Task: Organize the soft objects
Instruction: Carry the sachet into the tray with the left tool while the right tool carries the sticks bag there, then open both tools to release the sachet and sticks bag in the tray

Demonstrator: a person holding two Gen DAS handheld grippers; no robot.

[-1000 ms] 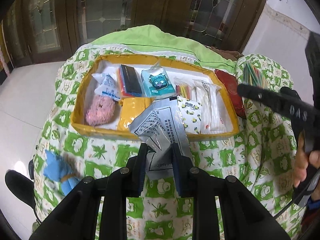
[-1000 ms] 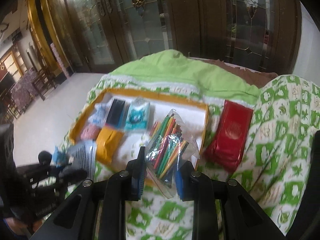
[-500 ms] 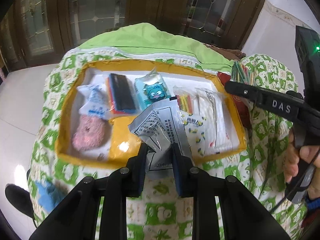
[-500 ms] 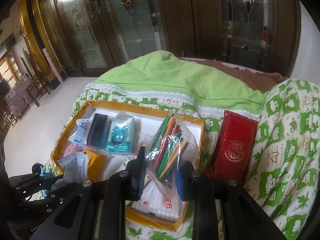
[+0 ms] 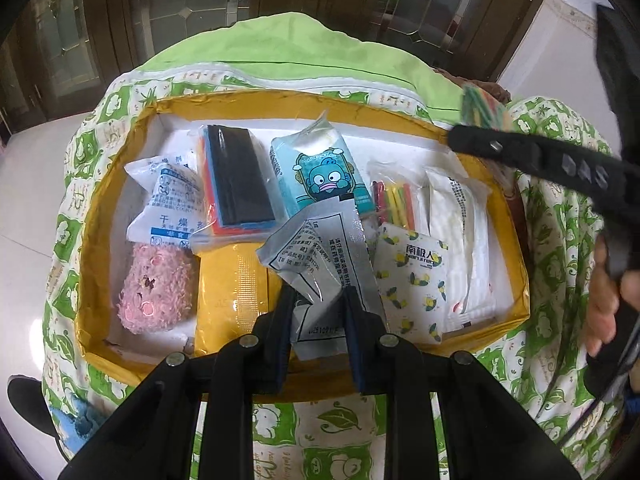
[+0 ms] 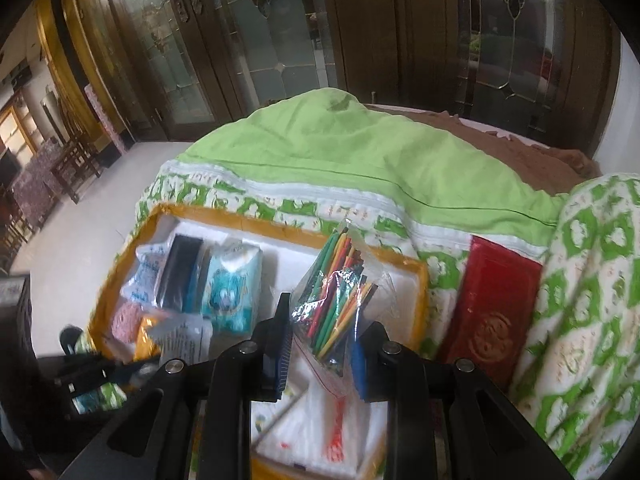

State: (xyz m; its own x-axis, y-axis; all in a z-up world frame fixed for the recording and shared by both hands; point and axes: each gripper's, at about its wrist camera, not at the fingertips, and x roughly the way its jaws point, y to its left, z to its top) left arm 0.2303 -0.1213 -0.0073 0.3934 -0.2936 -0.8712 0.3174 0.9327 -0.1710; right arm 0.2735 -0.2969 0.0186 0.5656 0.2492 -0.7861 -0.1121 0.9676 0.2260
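While both my hands are hanging over the yellow-rimmed tray (image 5: 516,240) on the green-and-white patterned quilt (image 5: 332,420), I am holding one packet in each tool. My left gripper (image 5: 318,320) is pinching the lower end of a silver foil sachet (image 5: 324,256) with printed text, its jaws pressed tight on it; the sachet is sticking up crumpled over the tray's near edge.

My right gripper (image 6: 320,344) is clamping a clear zip bag of coloured sticks (image 6: 340,300) by its bottom corner, the bag fanning upward over the right part of the tray. In the left view that same tool is showing as a dark bar at upper right, with my right hand (image 5: 604,300) on its grip.

Lying in the tray, left to right:
- a white desiccant packet (image 5: 168,204) with a pink fuzzy toy (image 5: 156,288) just below it;
- a bagged stack of coloured sheets (image 5: 236,188) with a black top;
- a blue cartoon tissue pack (image 5: 320,172);
- a small bag of coloured sticks (image 5: 394,200);
- a lemon-print packet (image 5: 412,280) beside a white sealed pouch (image 5: 460,232).

A yellow mailer (image 5: 232,292) is lying under the middle items. A red booklet (image 6: 492,304) is resting on the quilt just right of the tray.
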